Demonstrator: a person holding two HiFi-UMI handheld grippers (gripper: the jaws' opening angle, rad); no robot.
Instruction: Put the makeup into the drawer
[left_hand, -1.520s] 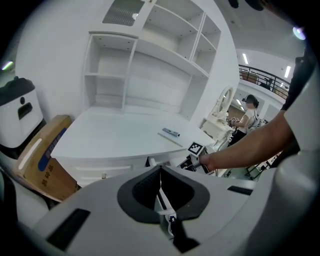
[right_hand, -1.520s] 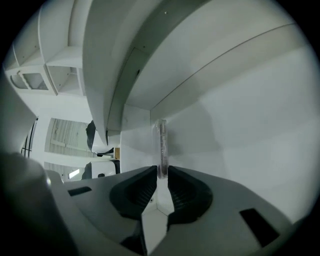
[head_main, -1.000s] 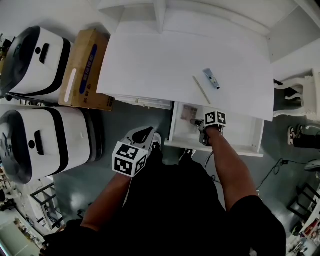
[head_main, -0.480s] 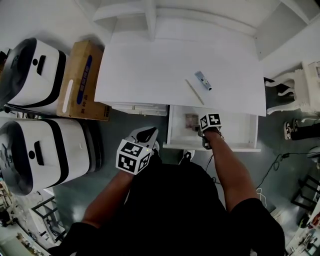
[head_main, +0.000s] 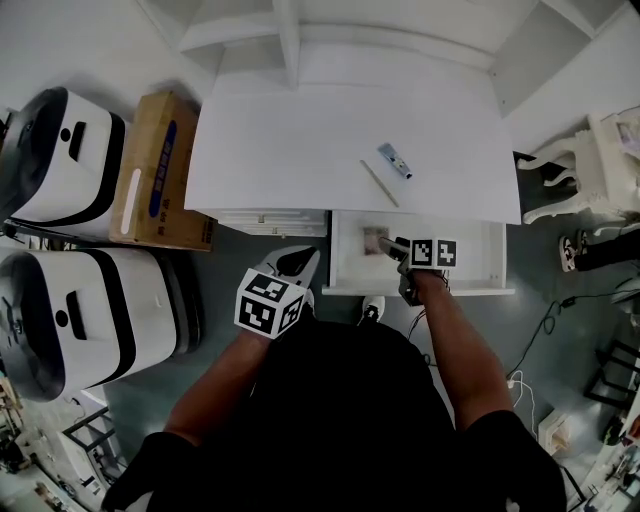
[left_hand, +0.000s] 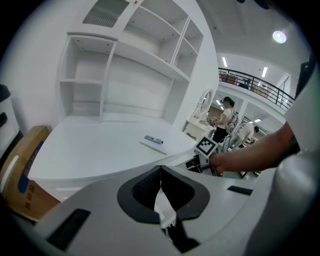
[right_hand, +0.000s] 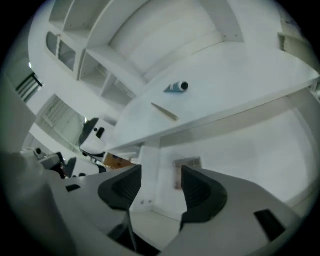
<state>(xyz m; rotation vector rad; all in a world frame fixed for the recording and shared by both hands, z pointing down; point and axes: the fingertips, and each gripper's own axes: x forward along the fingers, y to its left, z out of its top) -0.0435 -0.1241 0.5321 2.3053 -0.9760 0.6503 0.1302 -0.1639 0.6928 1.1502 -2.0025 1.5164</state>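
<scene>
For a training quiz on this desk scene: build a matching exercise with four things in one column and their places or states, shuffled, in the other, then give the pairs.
1. tube
2. makeup item
3. cardboard box
4. left tongs

A. on the floor beside the desk
B. shut, holding nothing
C. on the desk top
D. in the open drawer

Pairs: 1-C, 2-D, 3-A, 4-B.

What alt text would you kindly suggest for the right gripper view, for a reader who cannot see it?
The right gripper, jaws just opened with nothing between them, hangs over an open white drawer where a small makeup case lies. Above, the desk holds a tube and a thin stick.
</scene>
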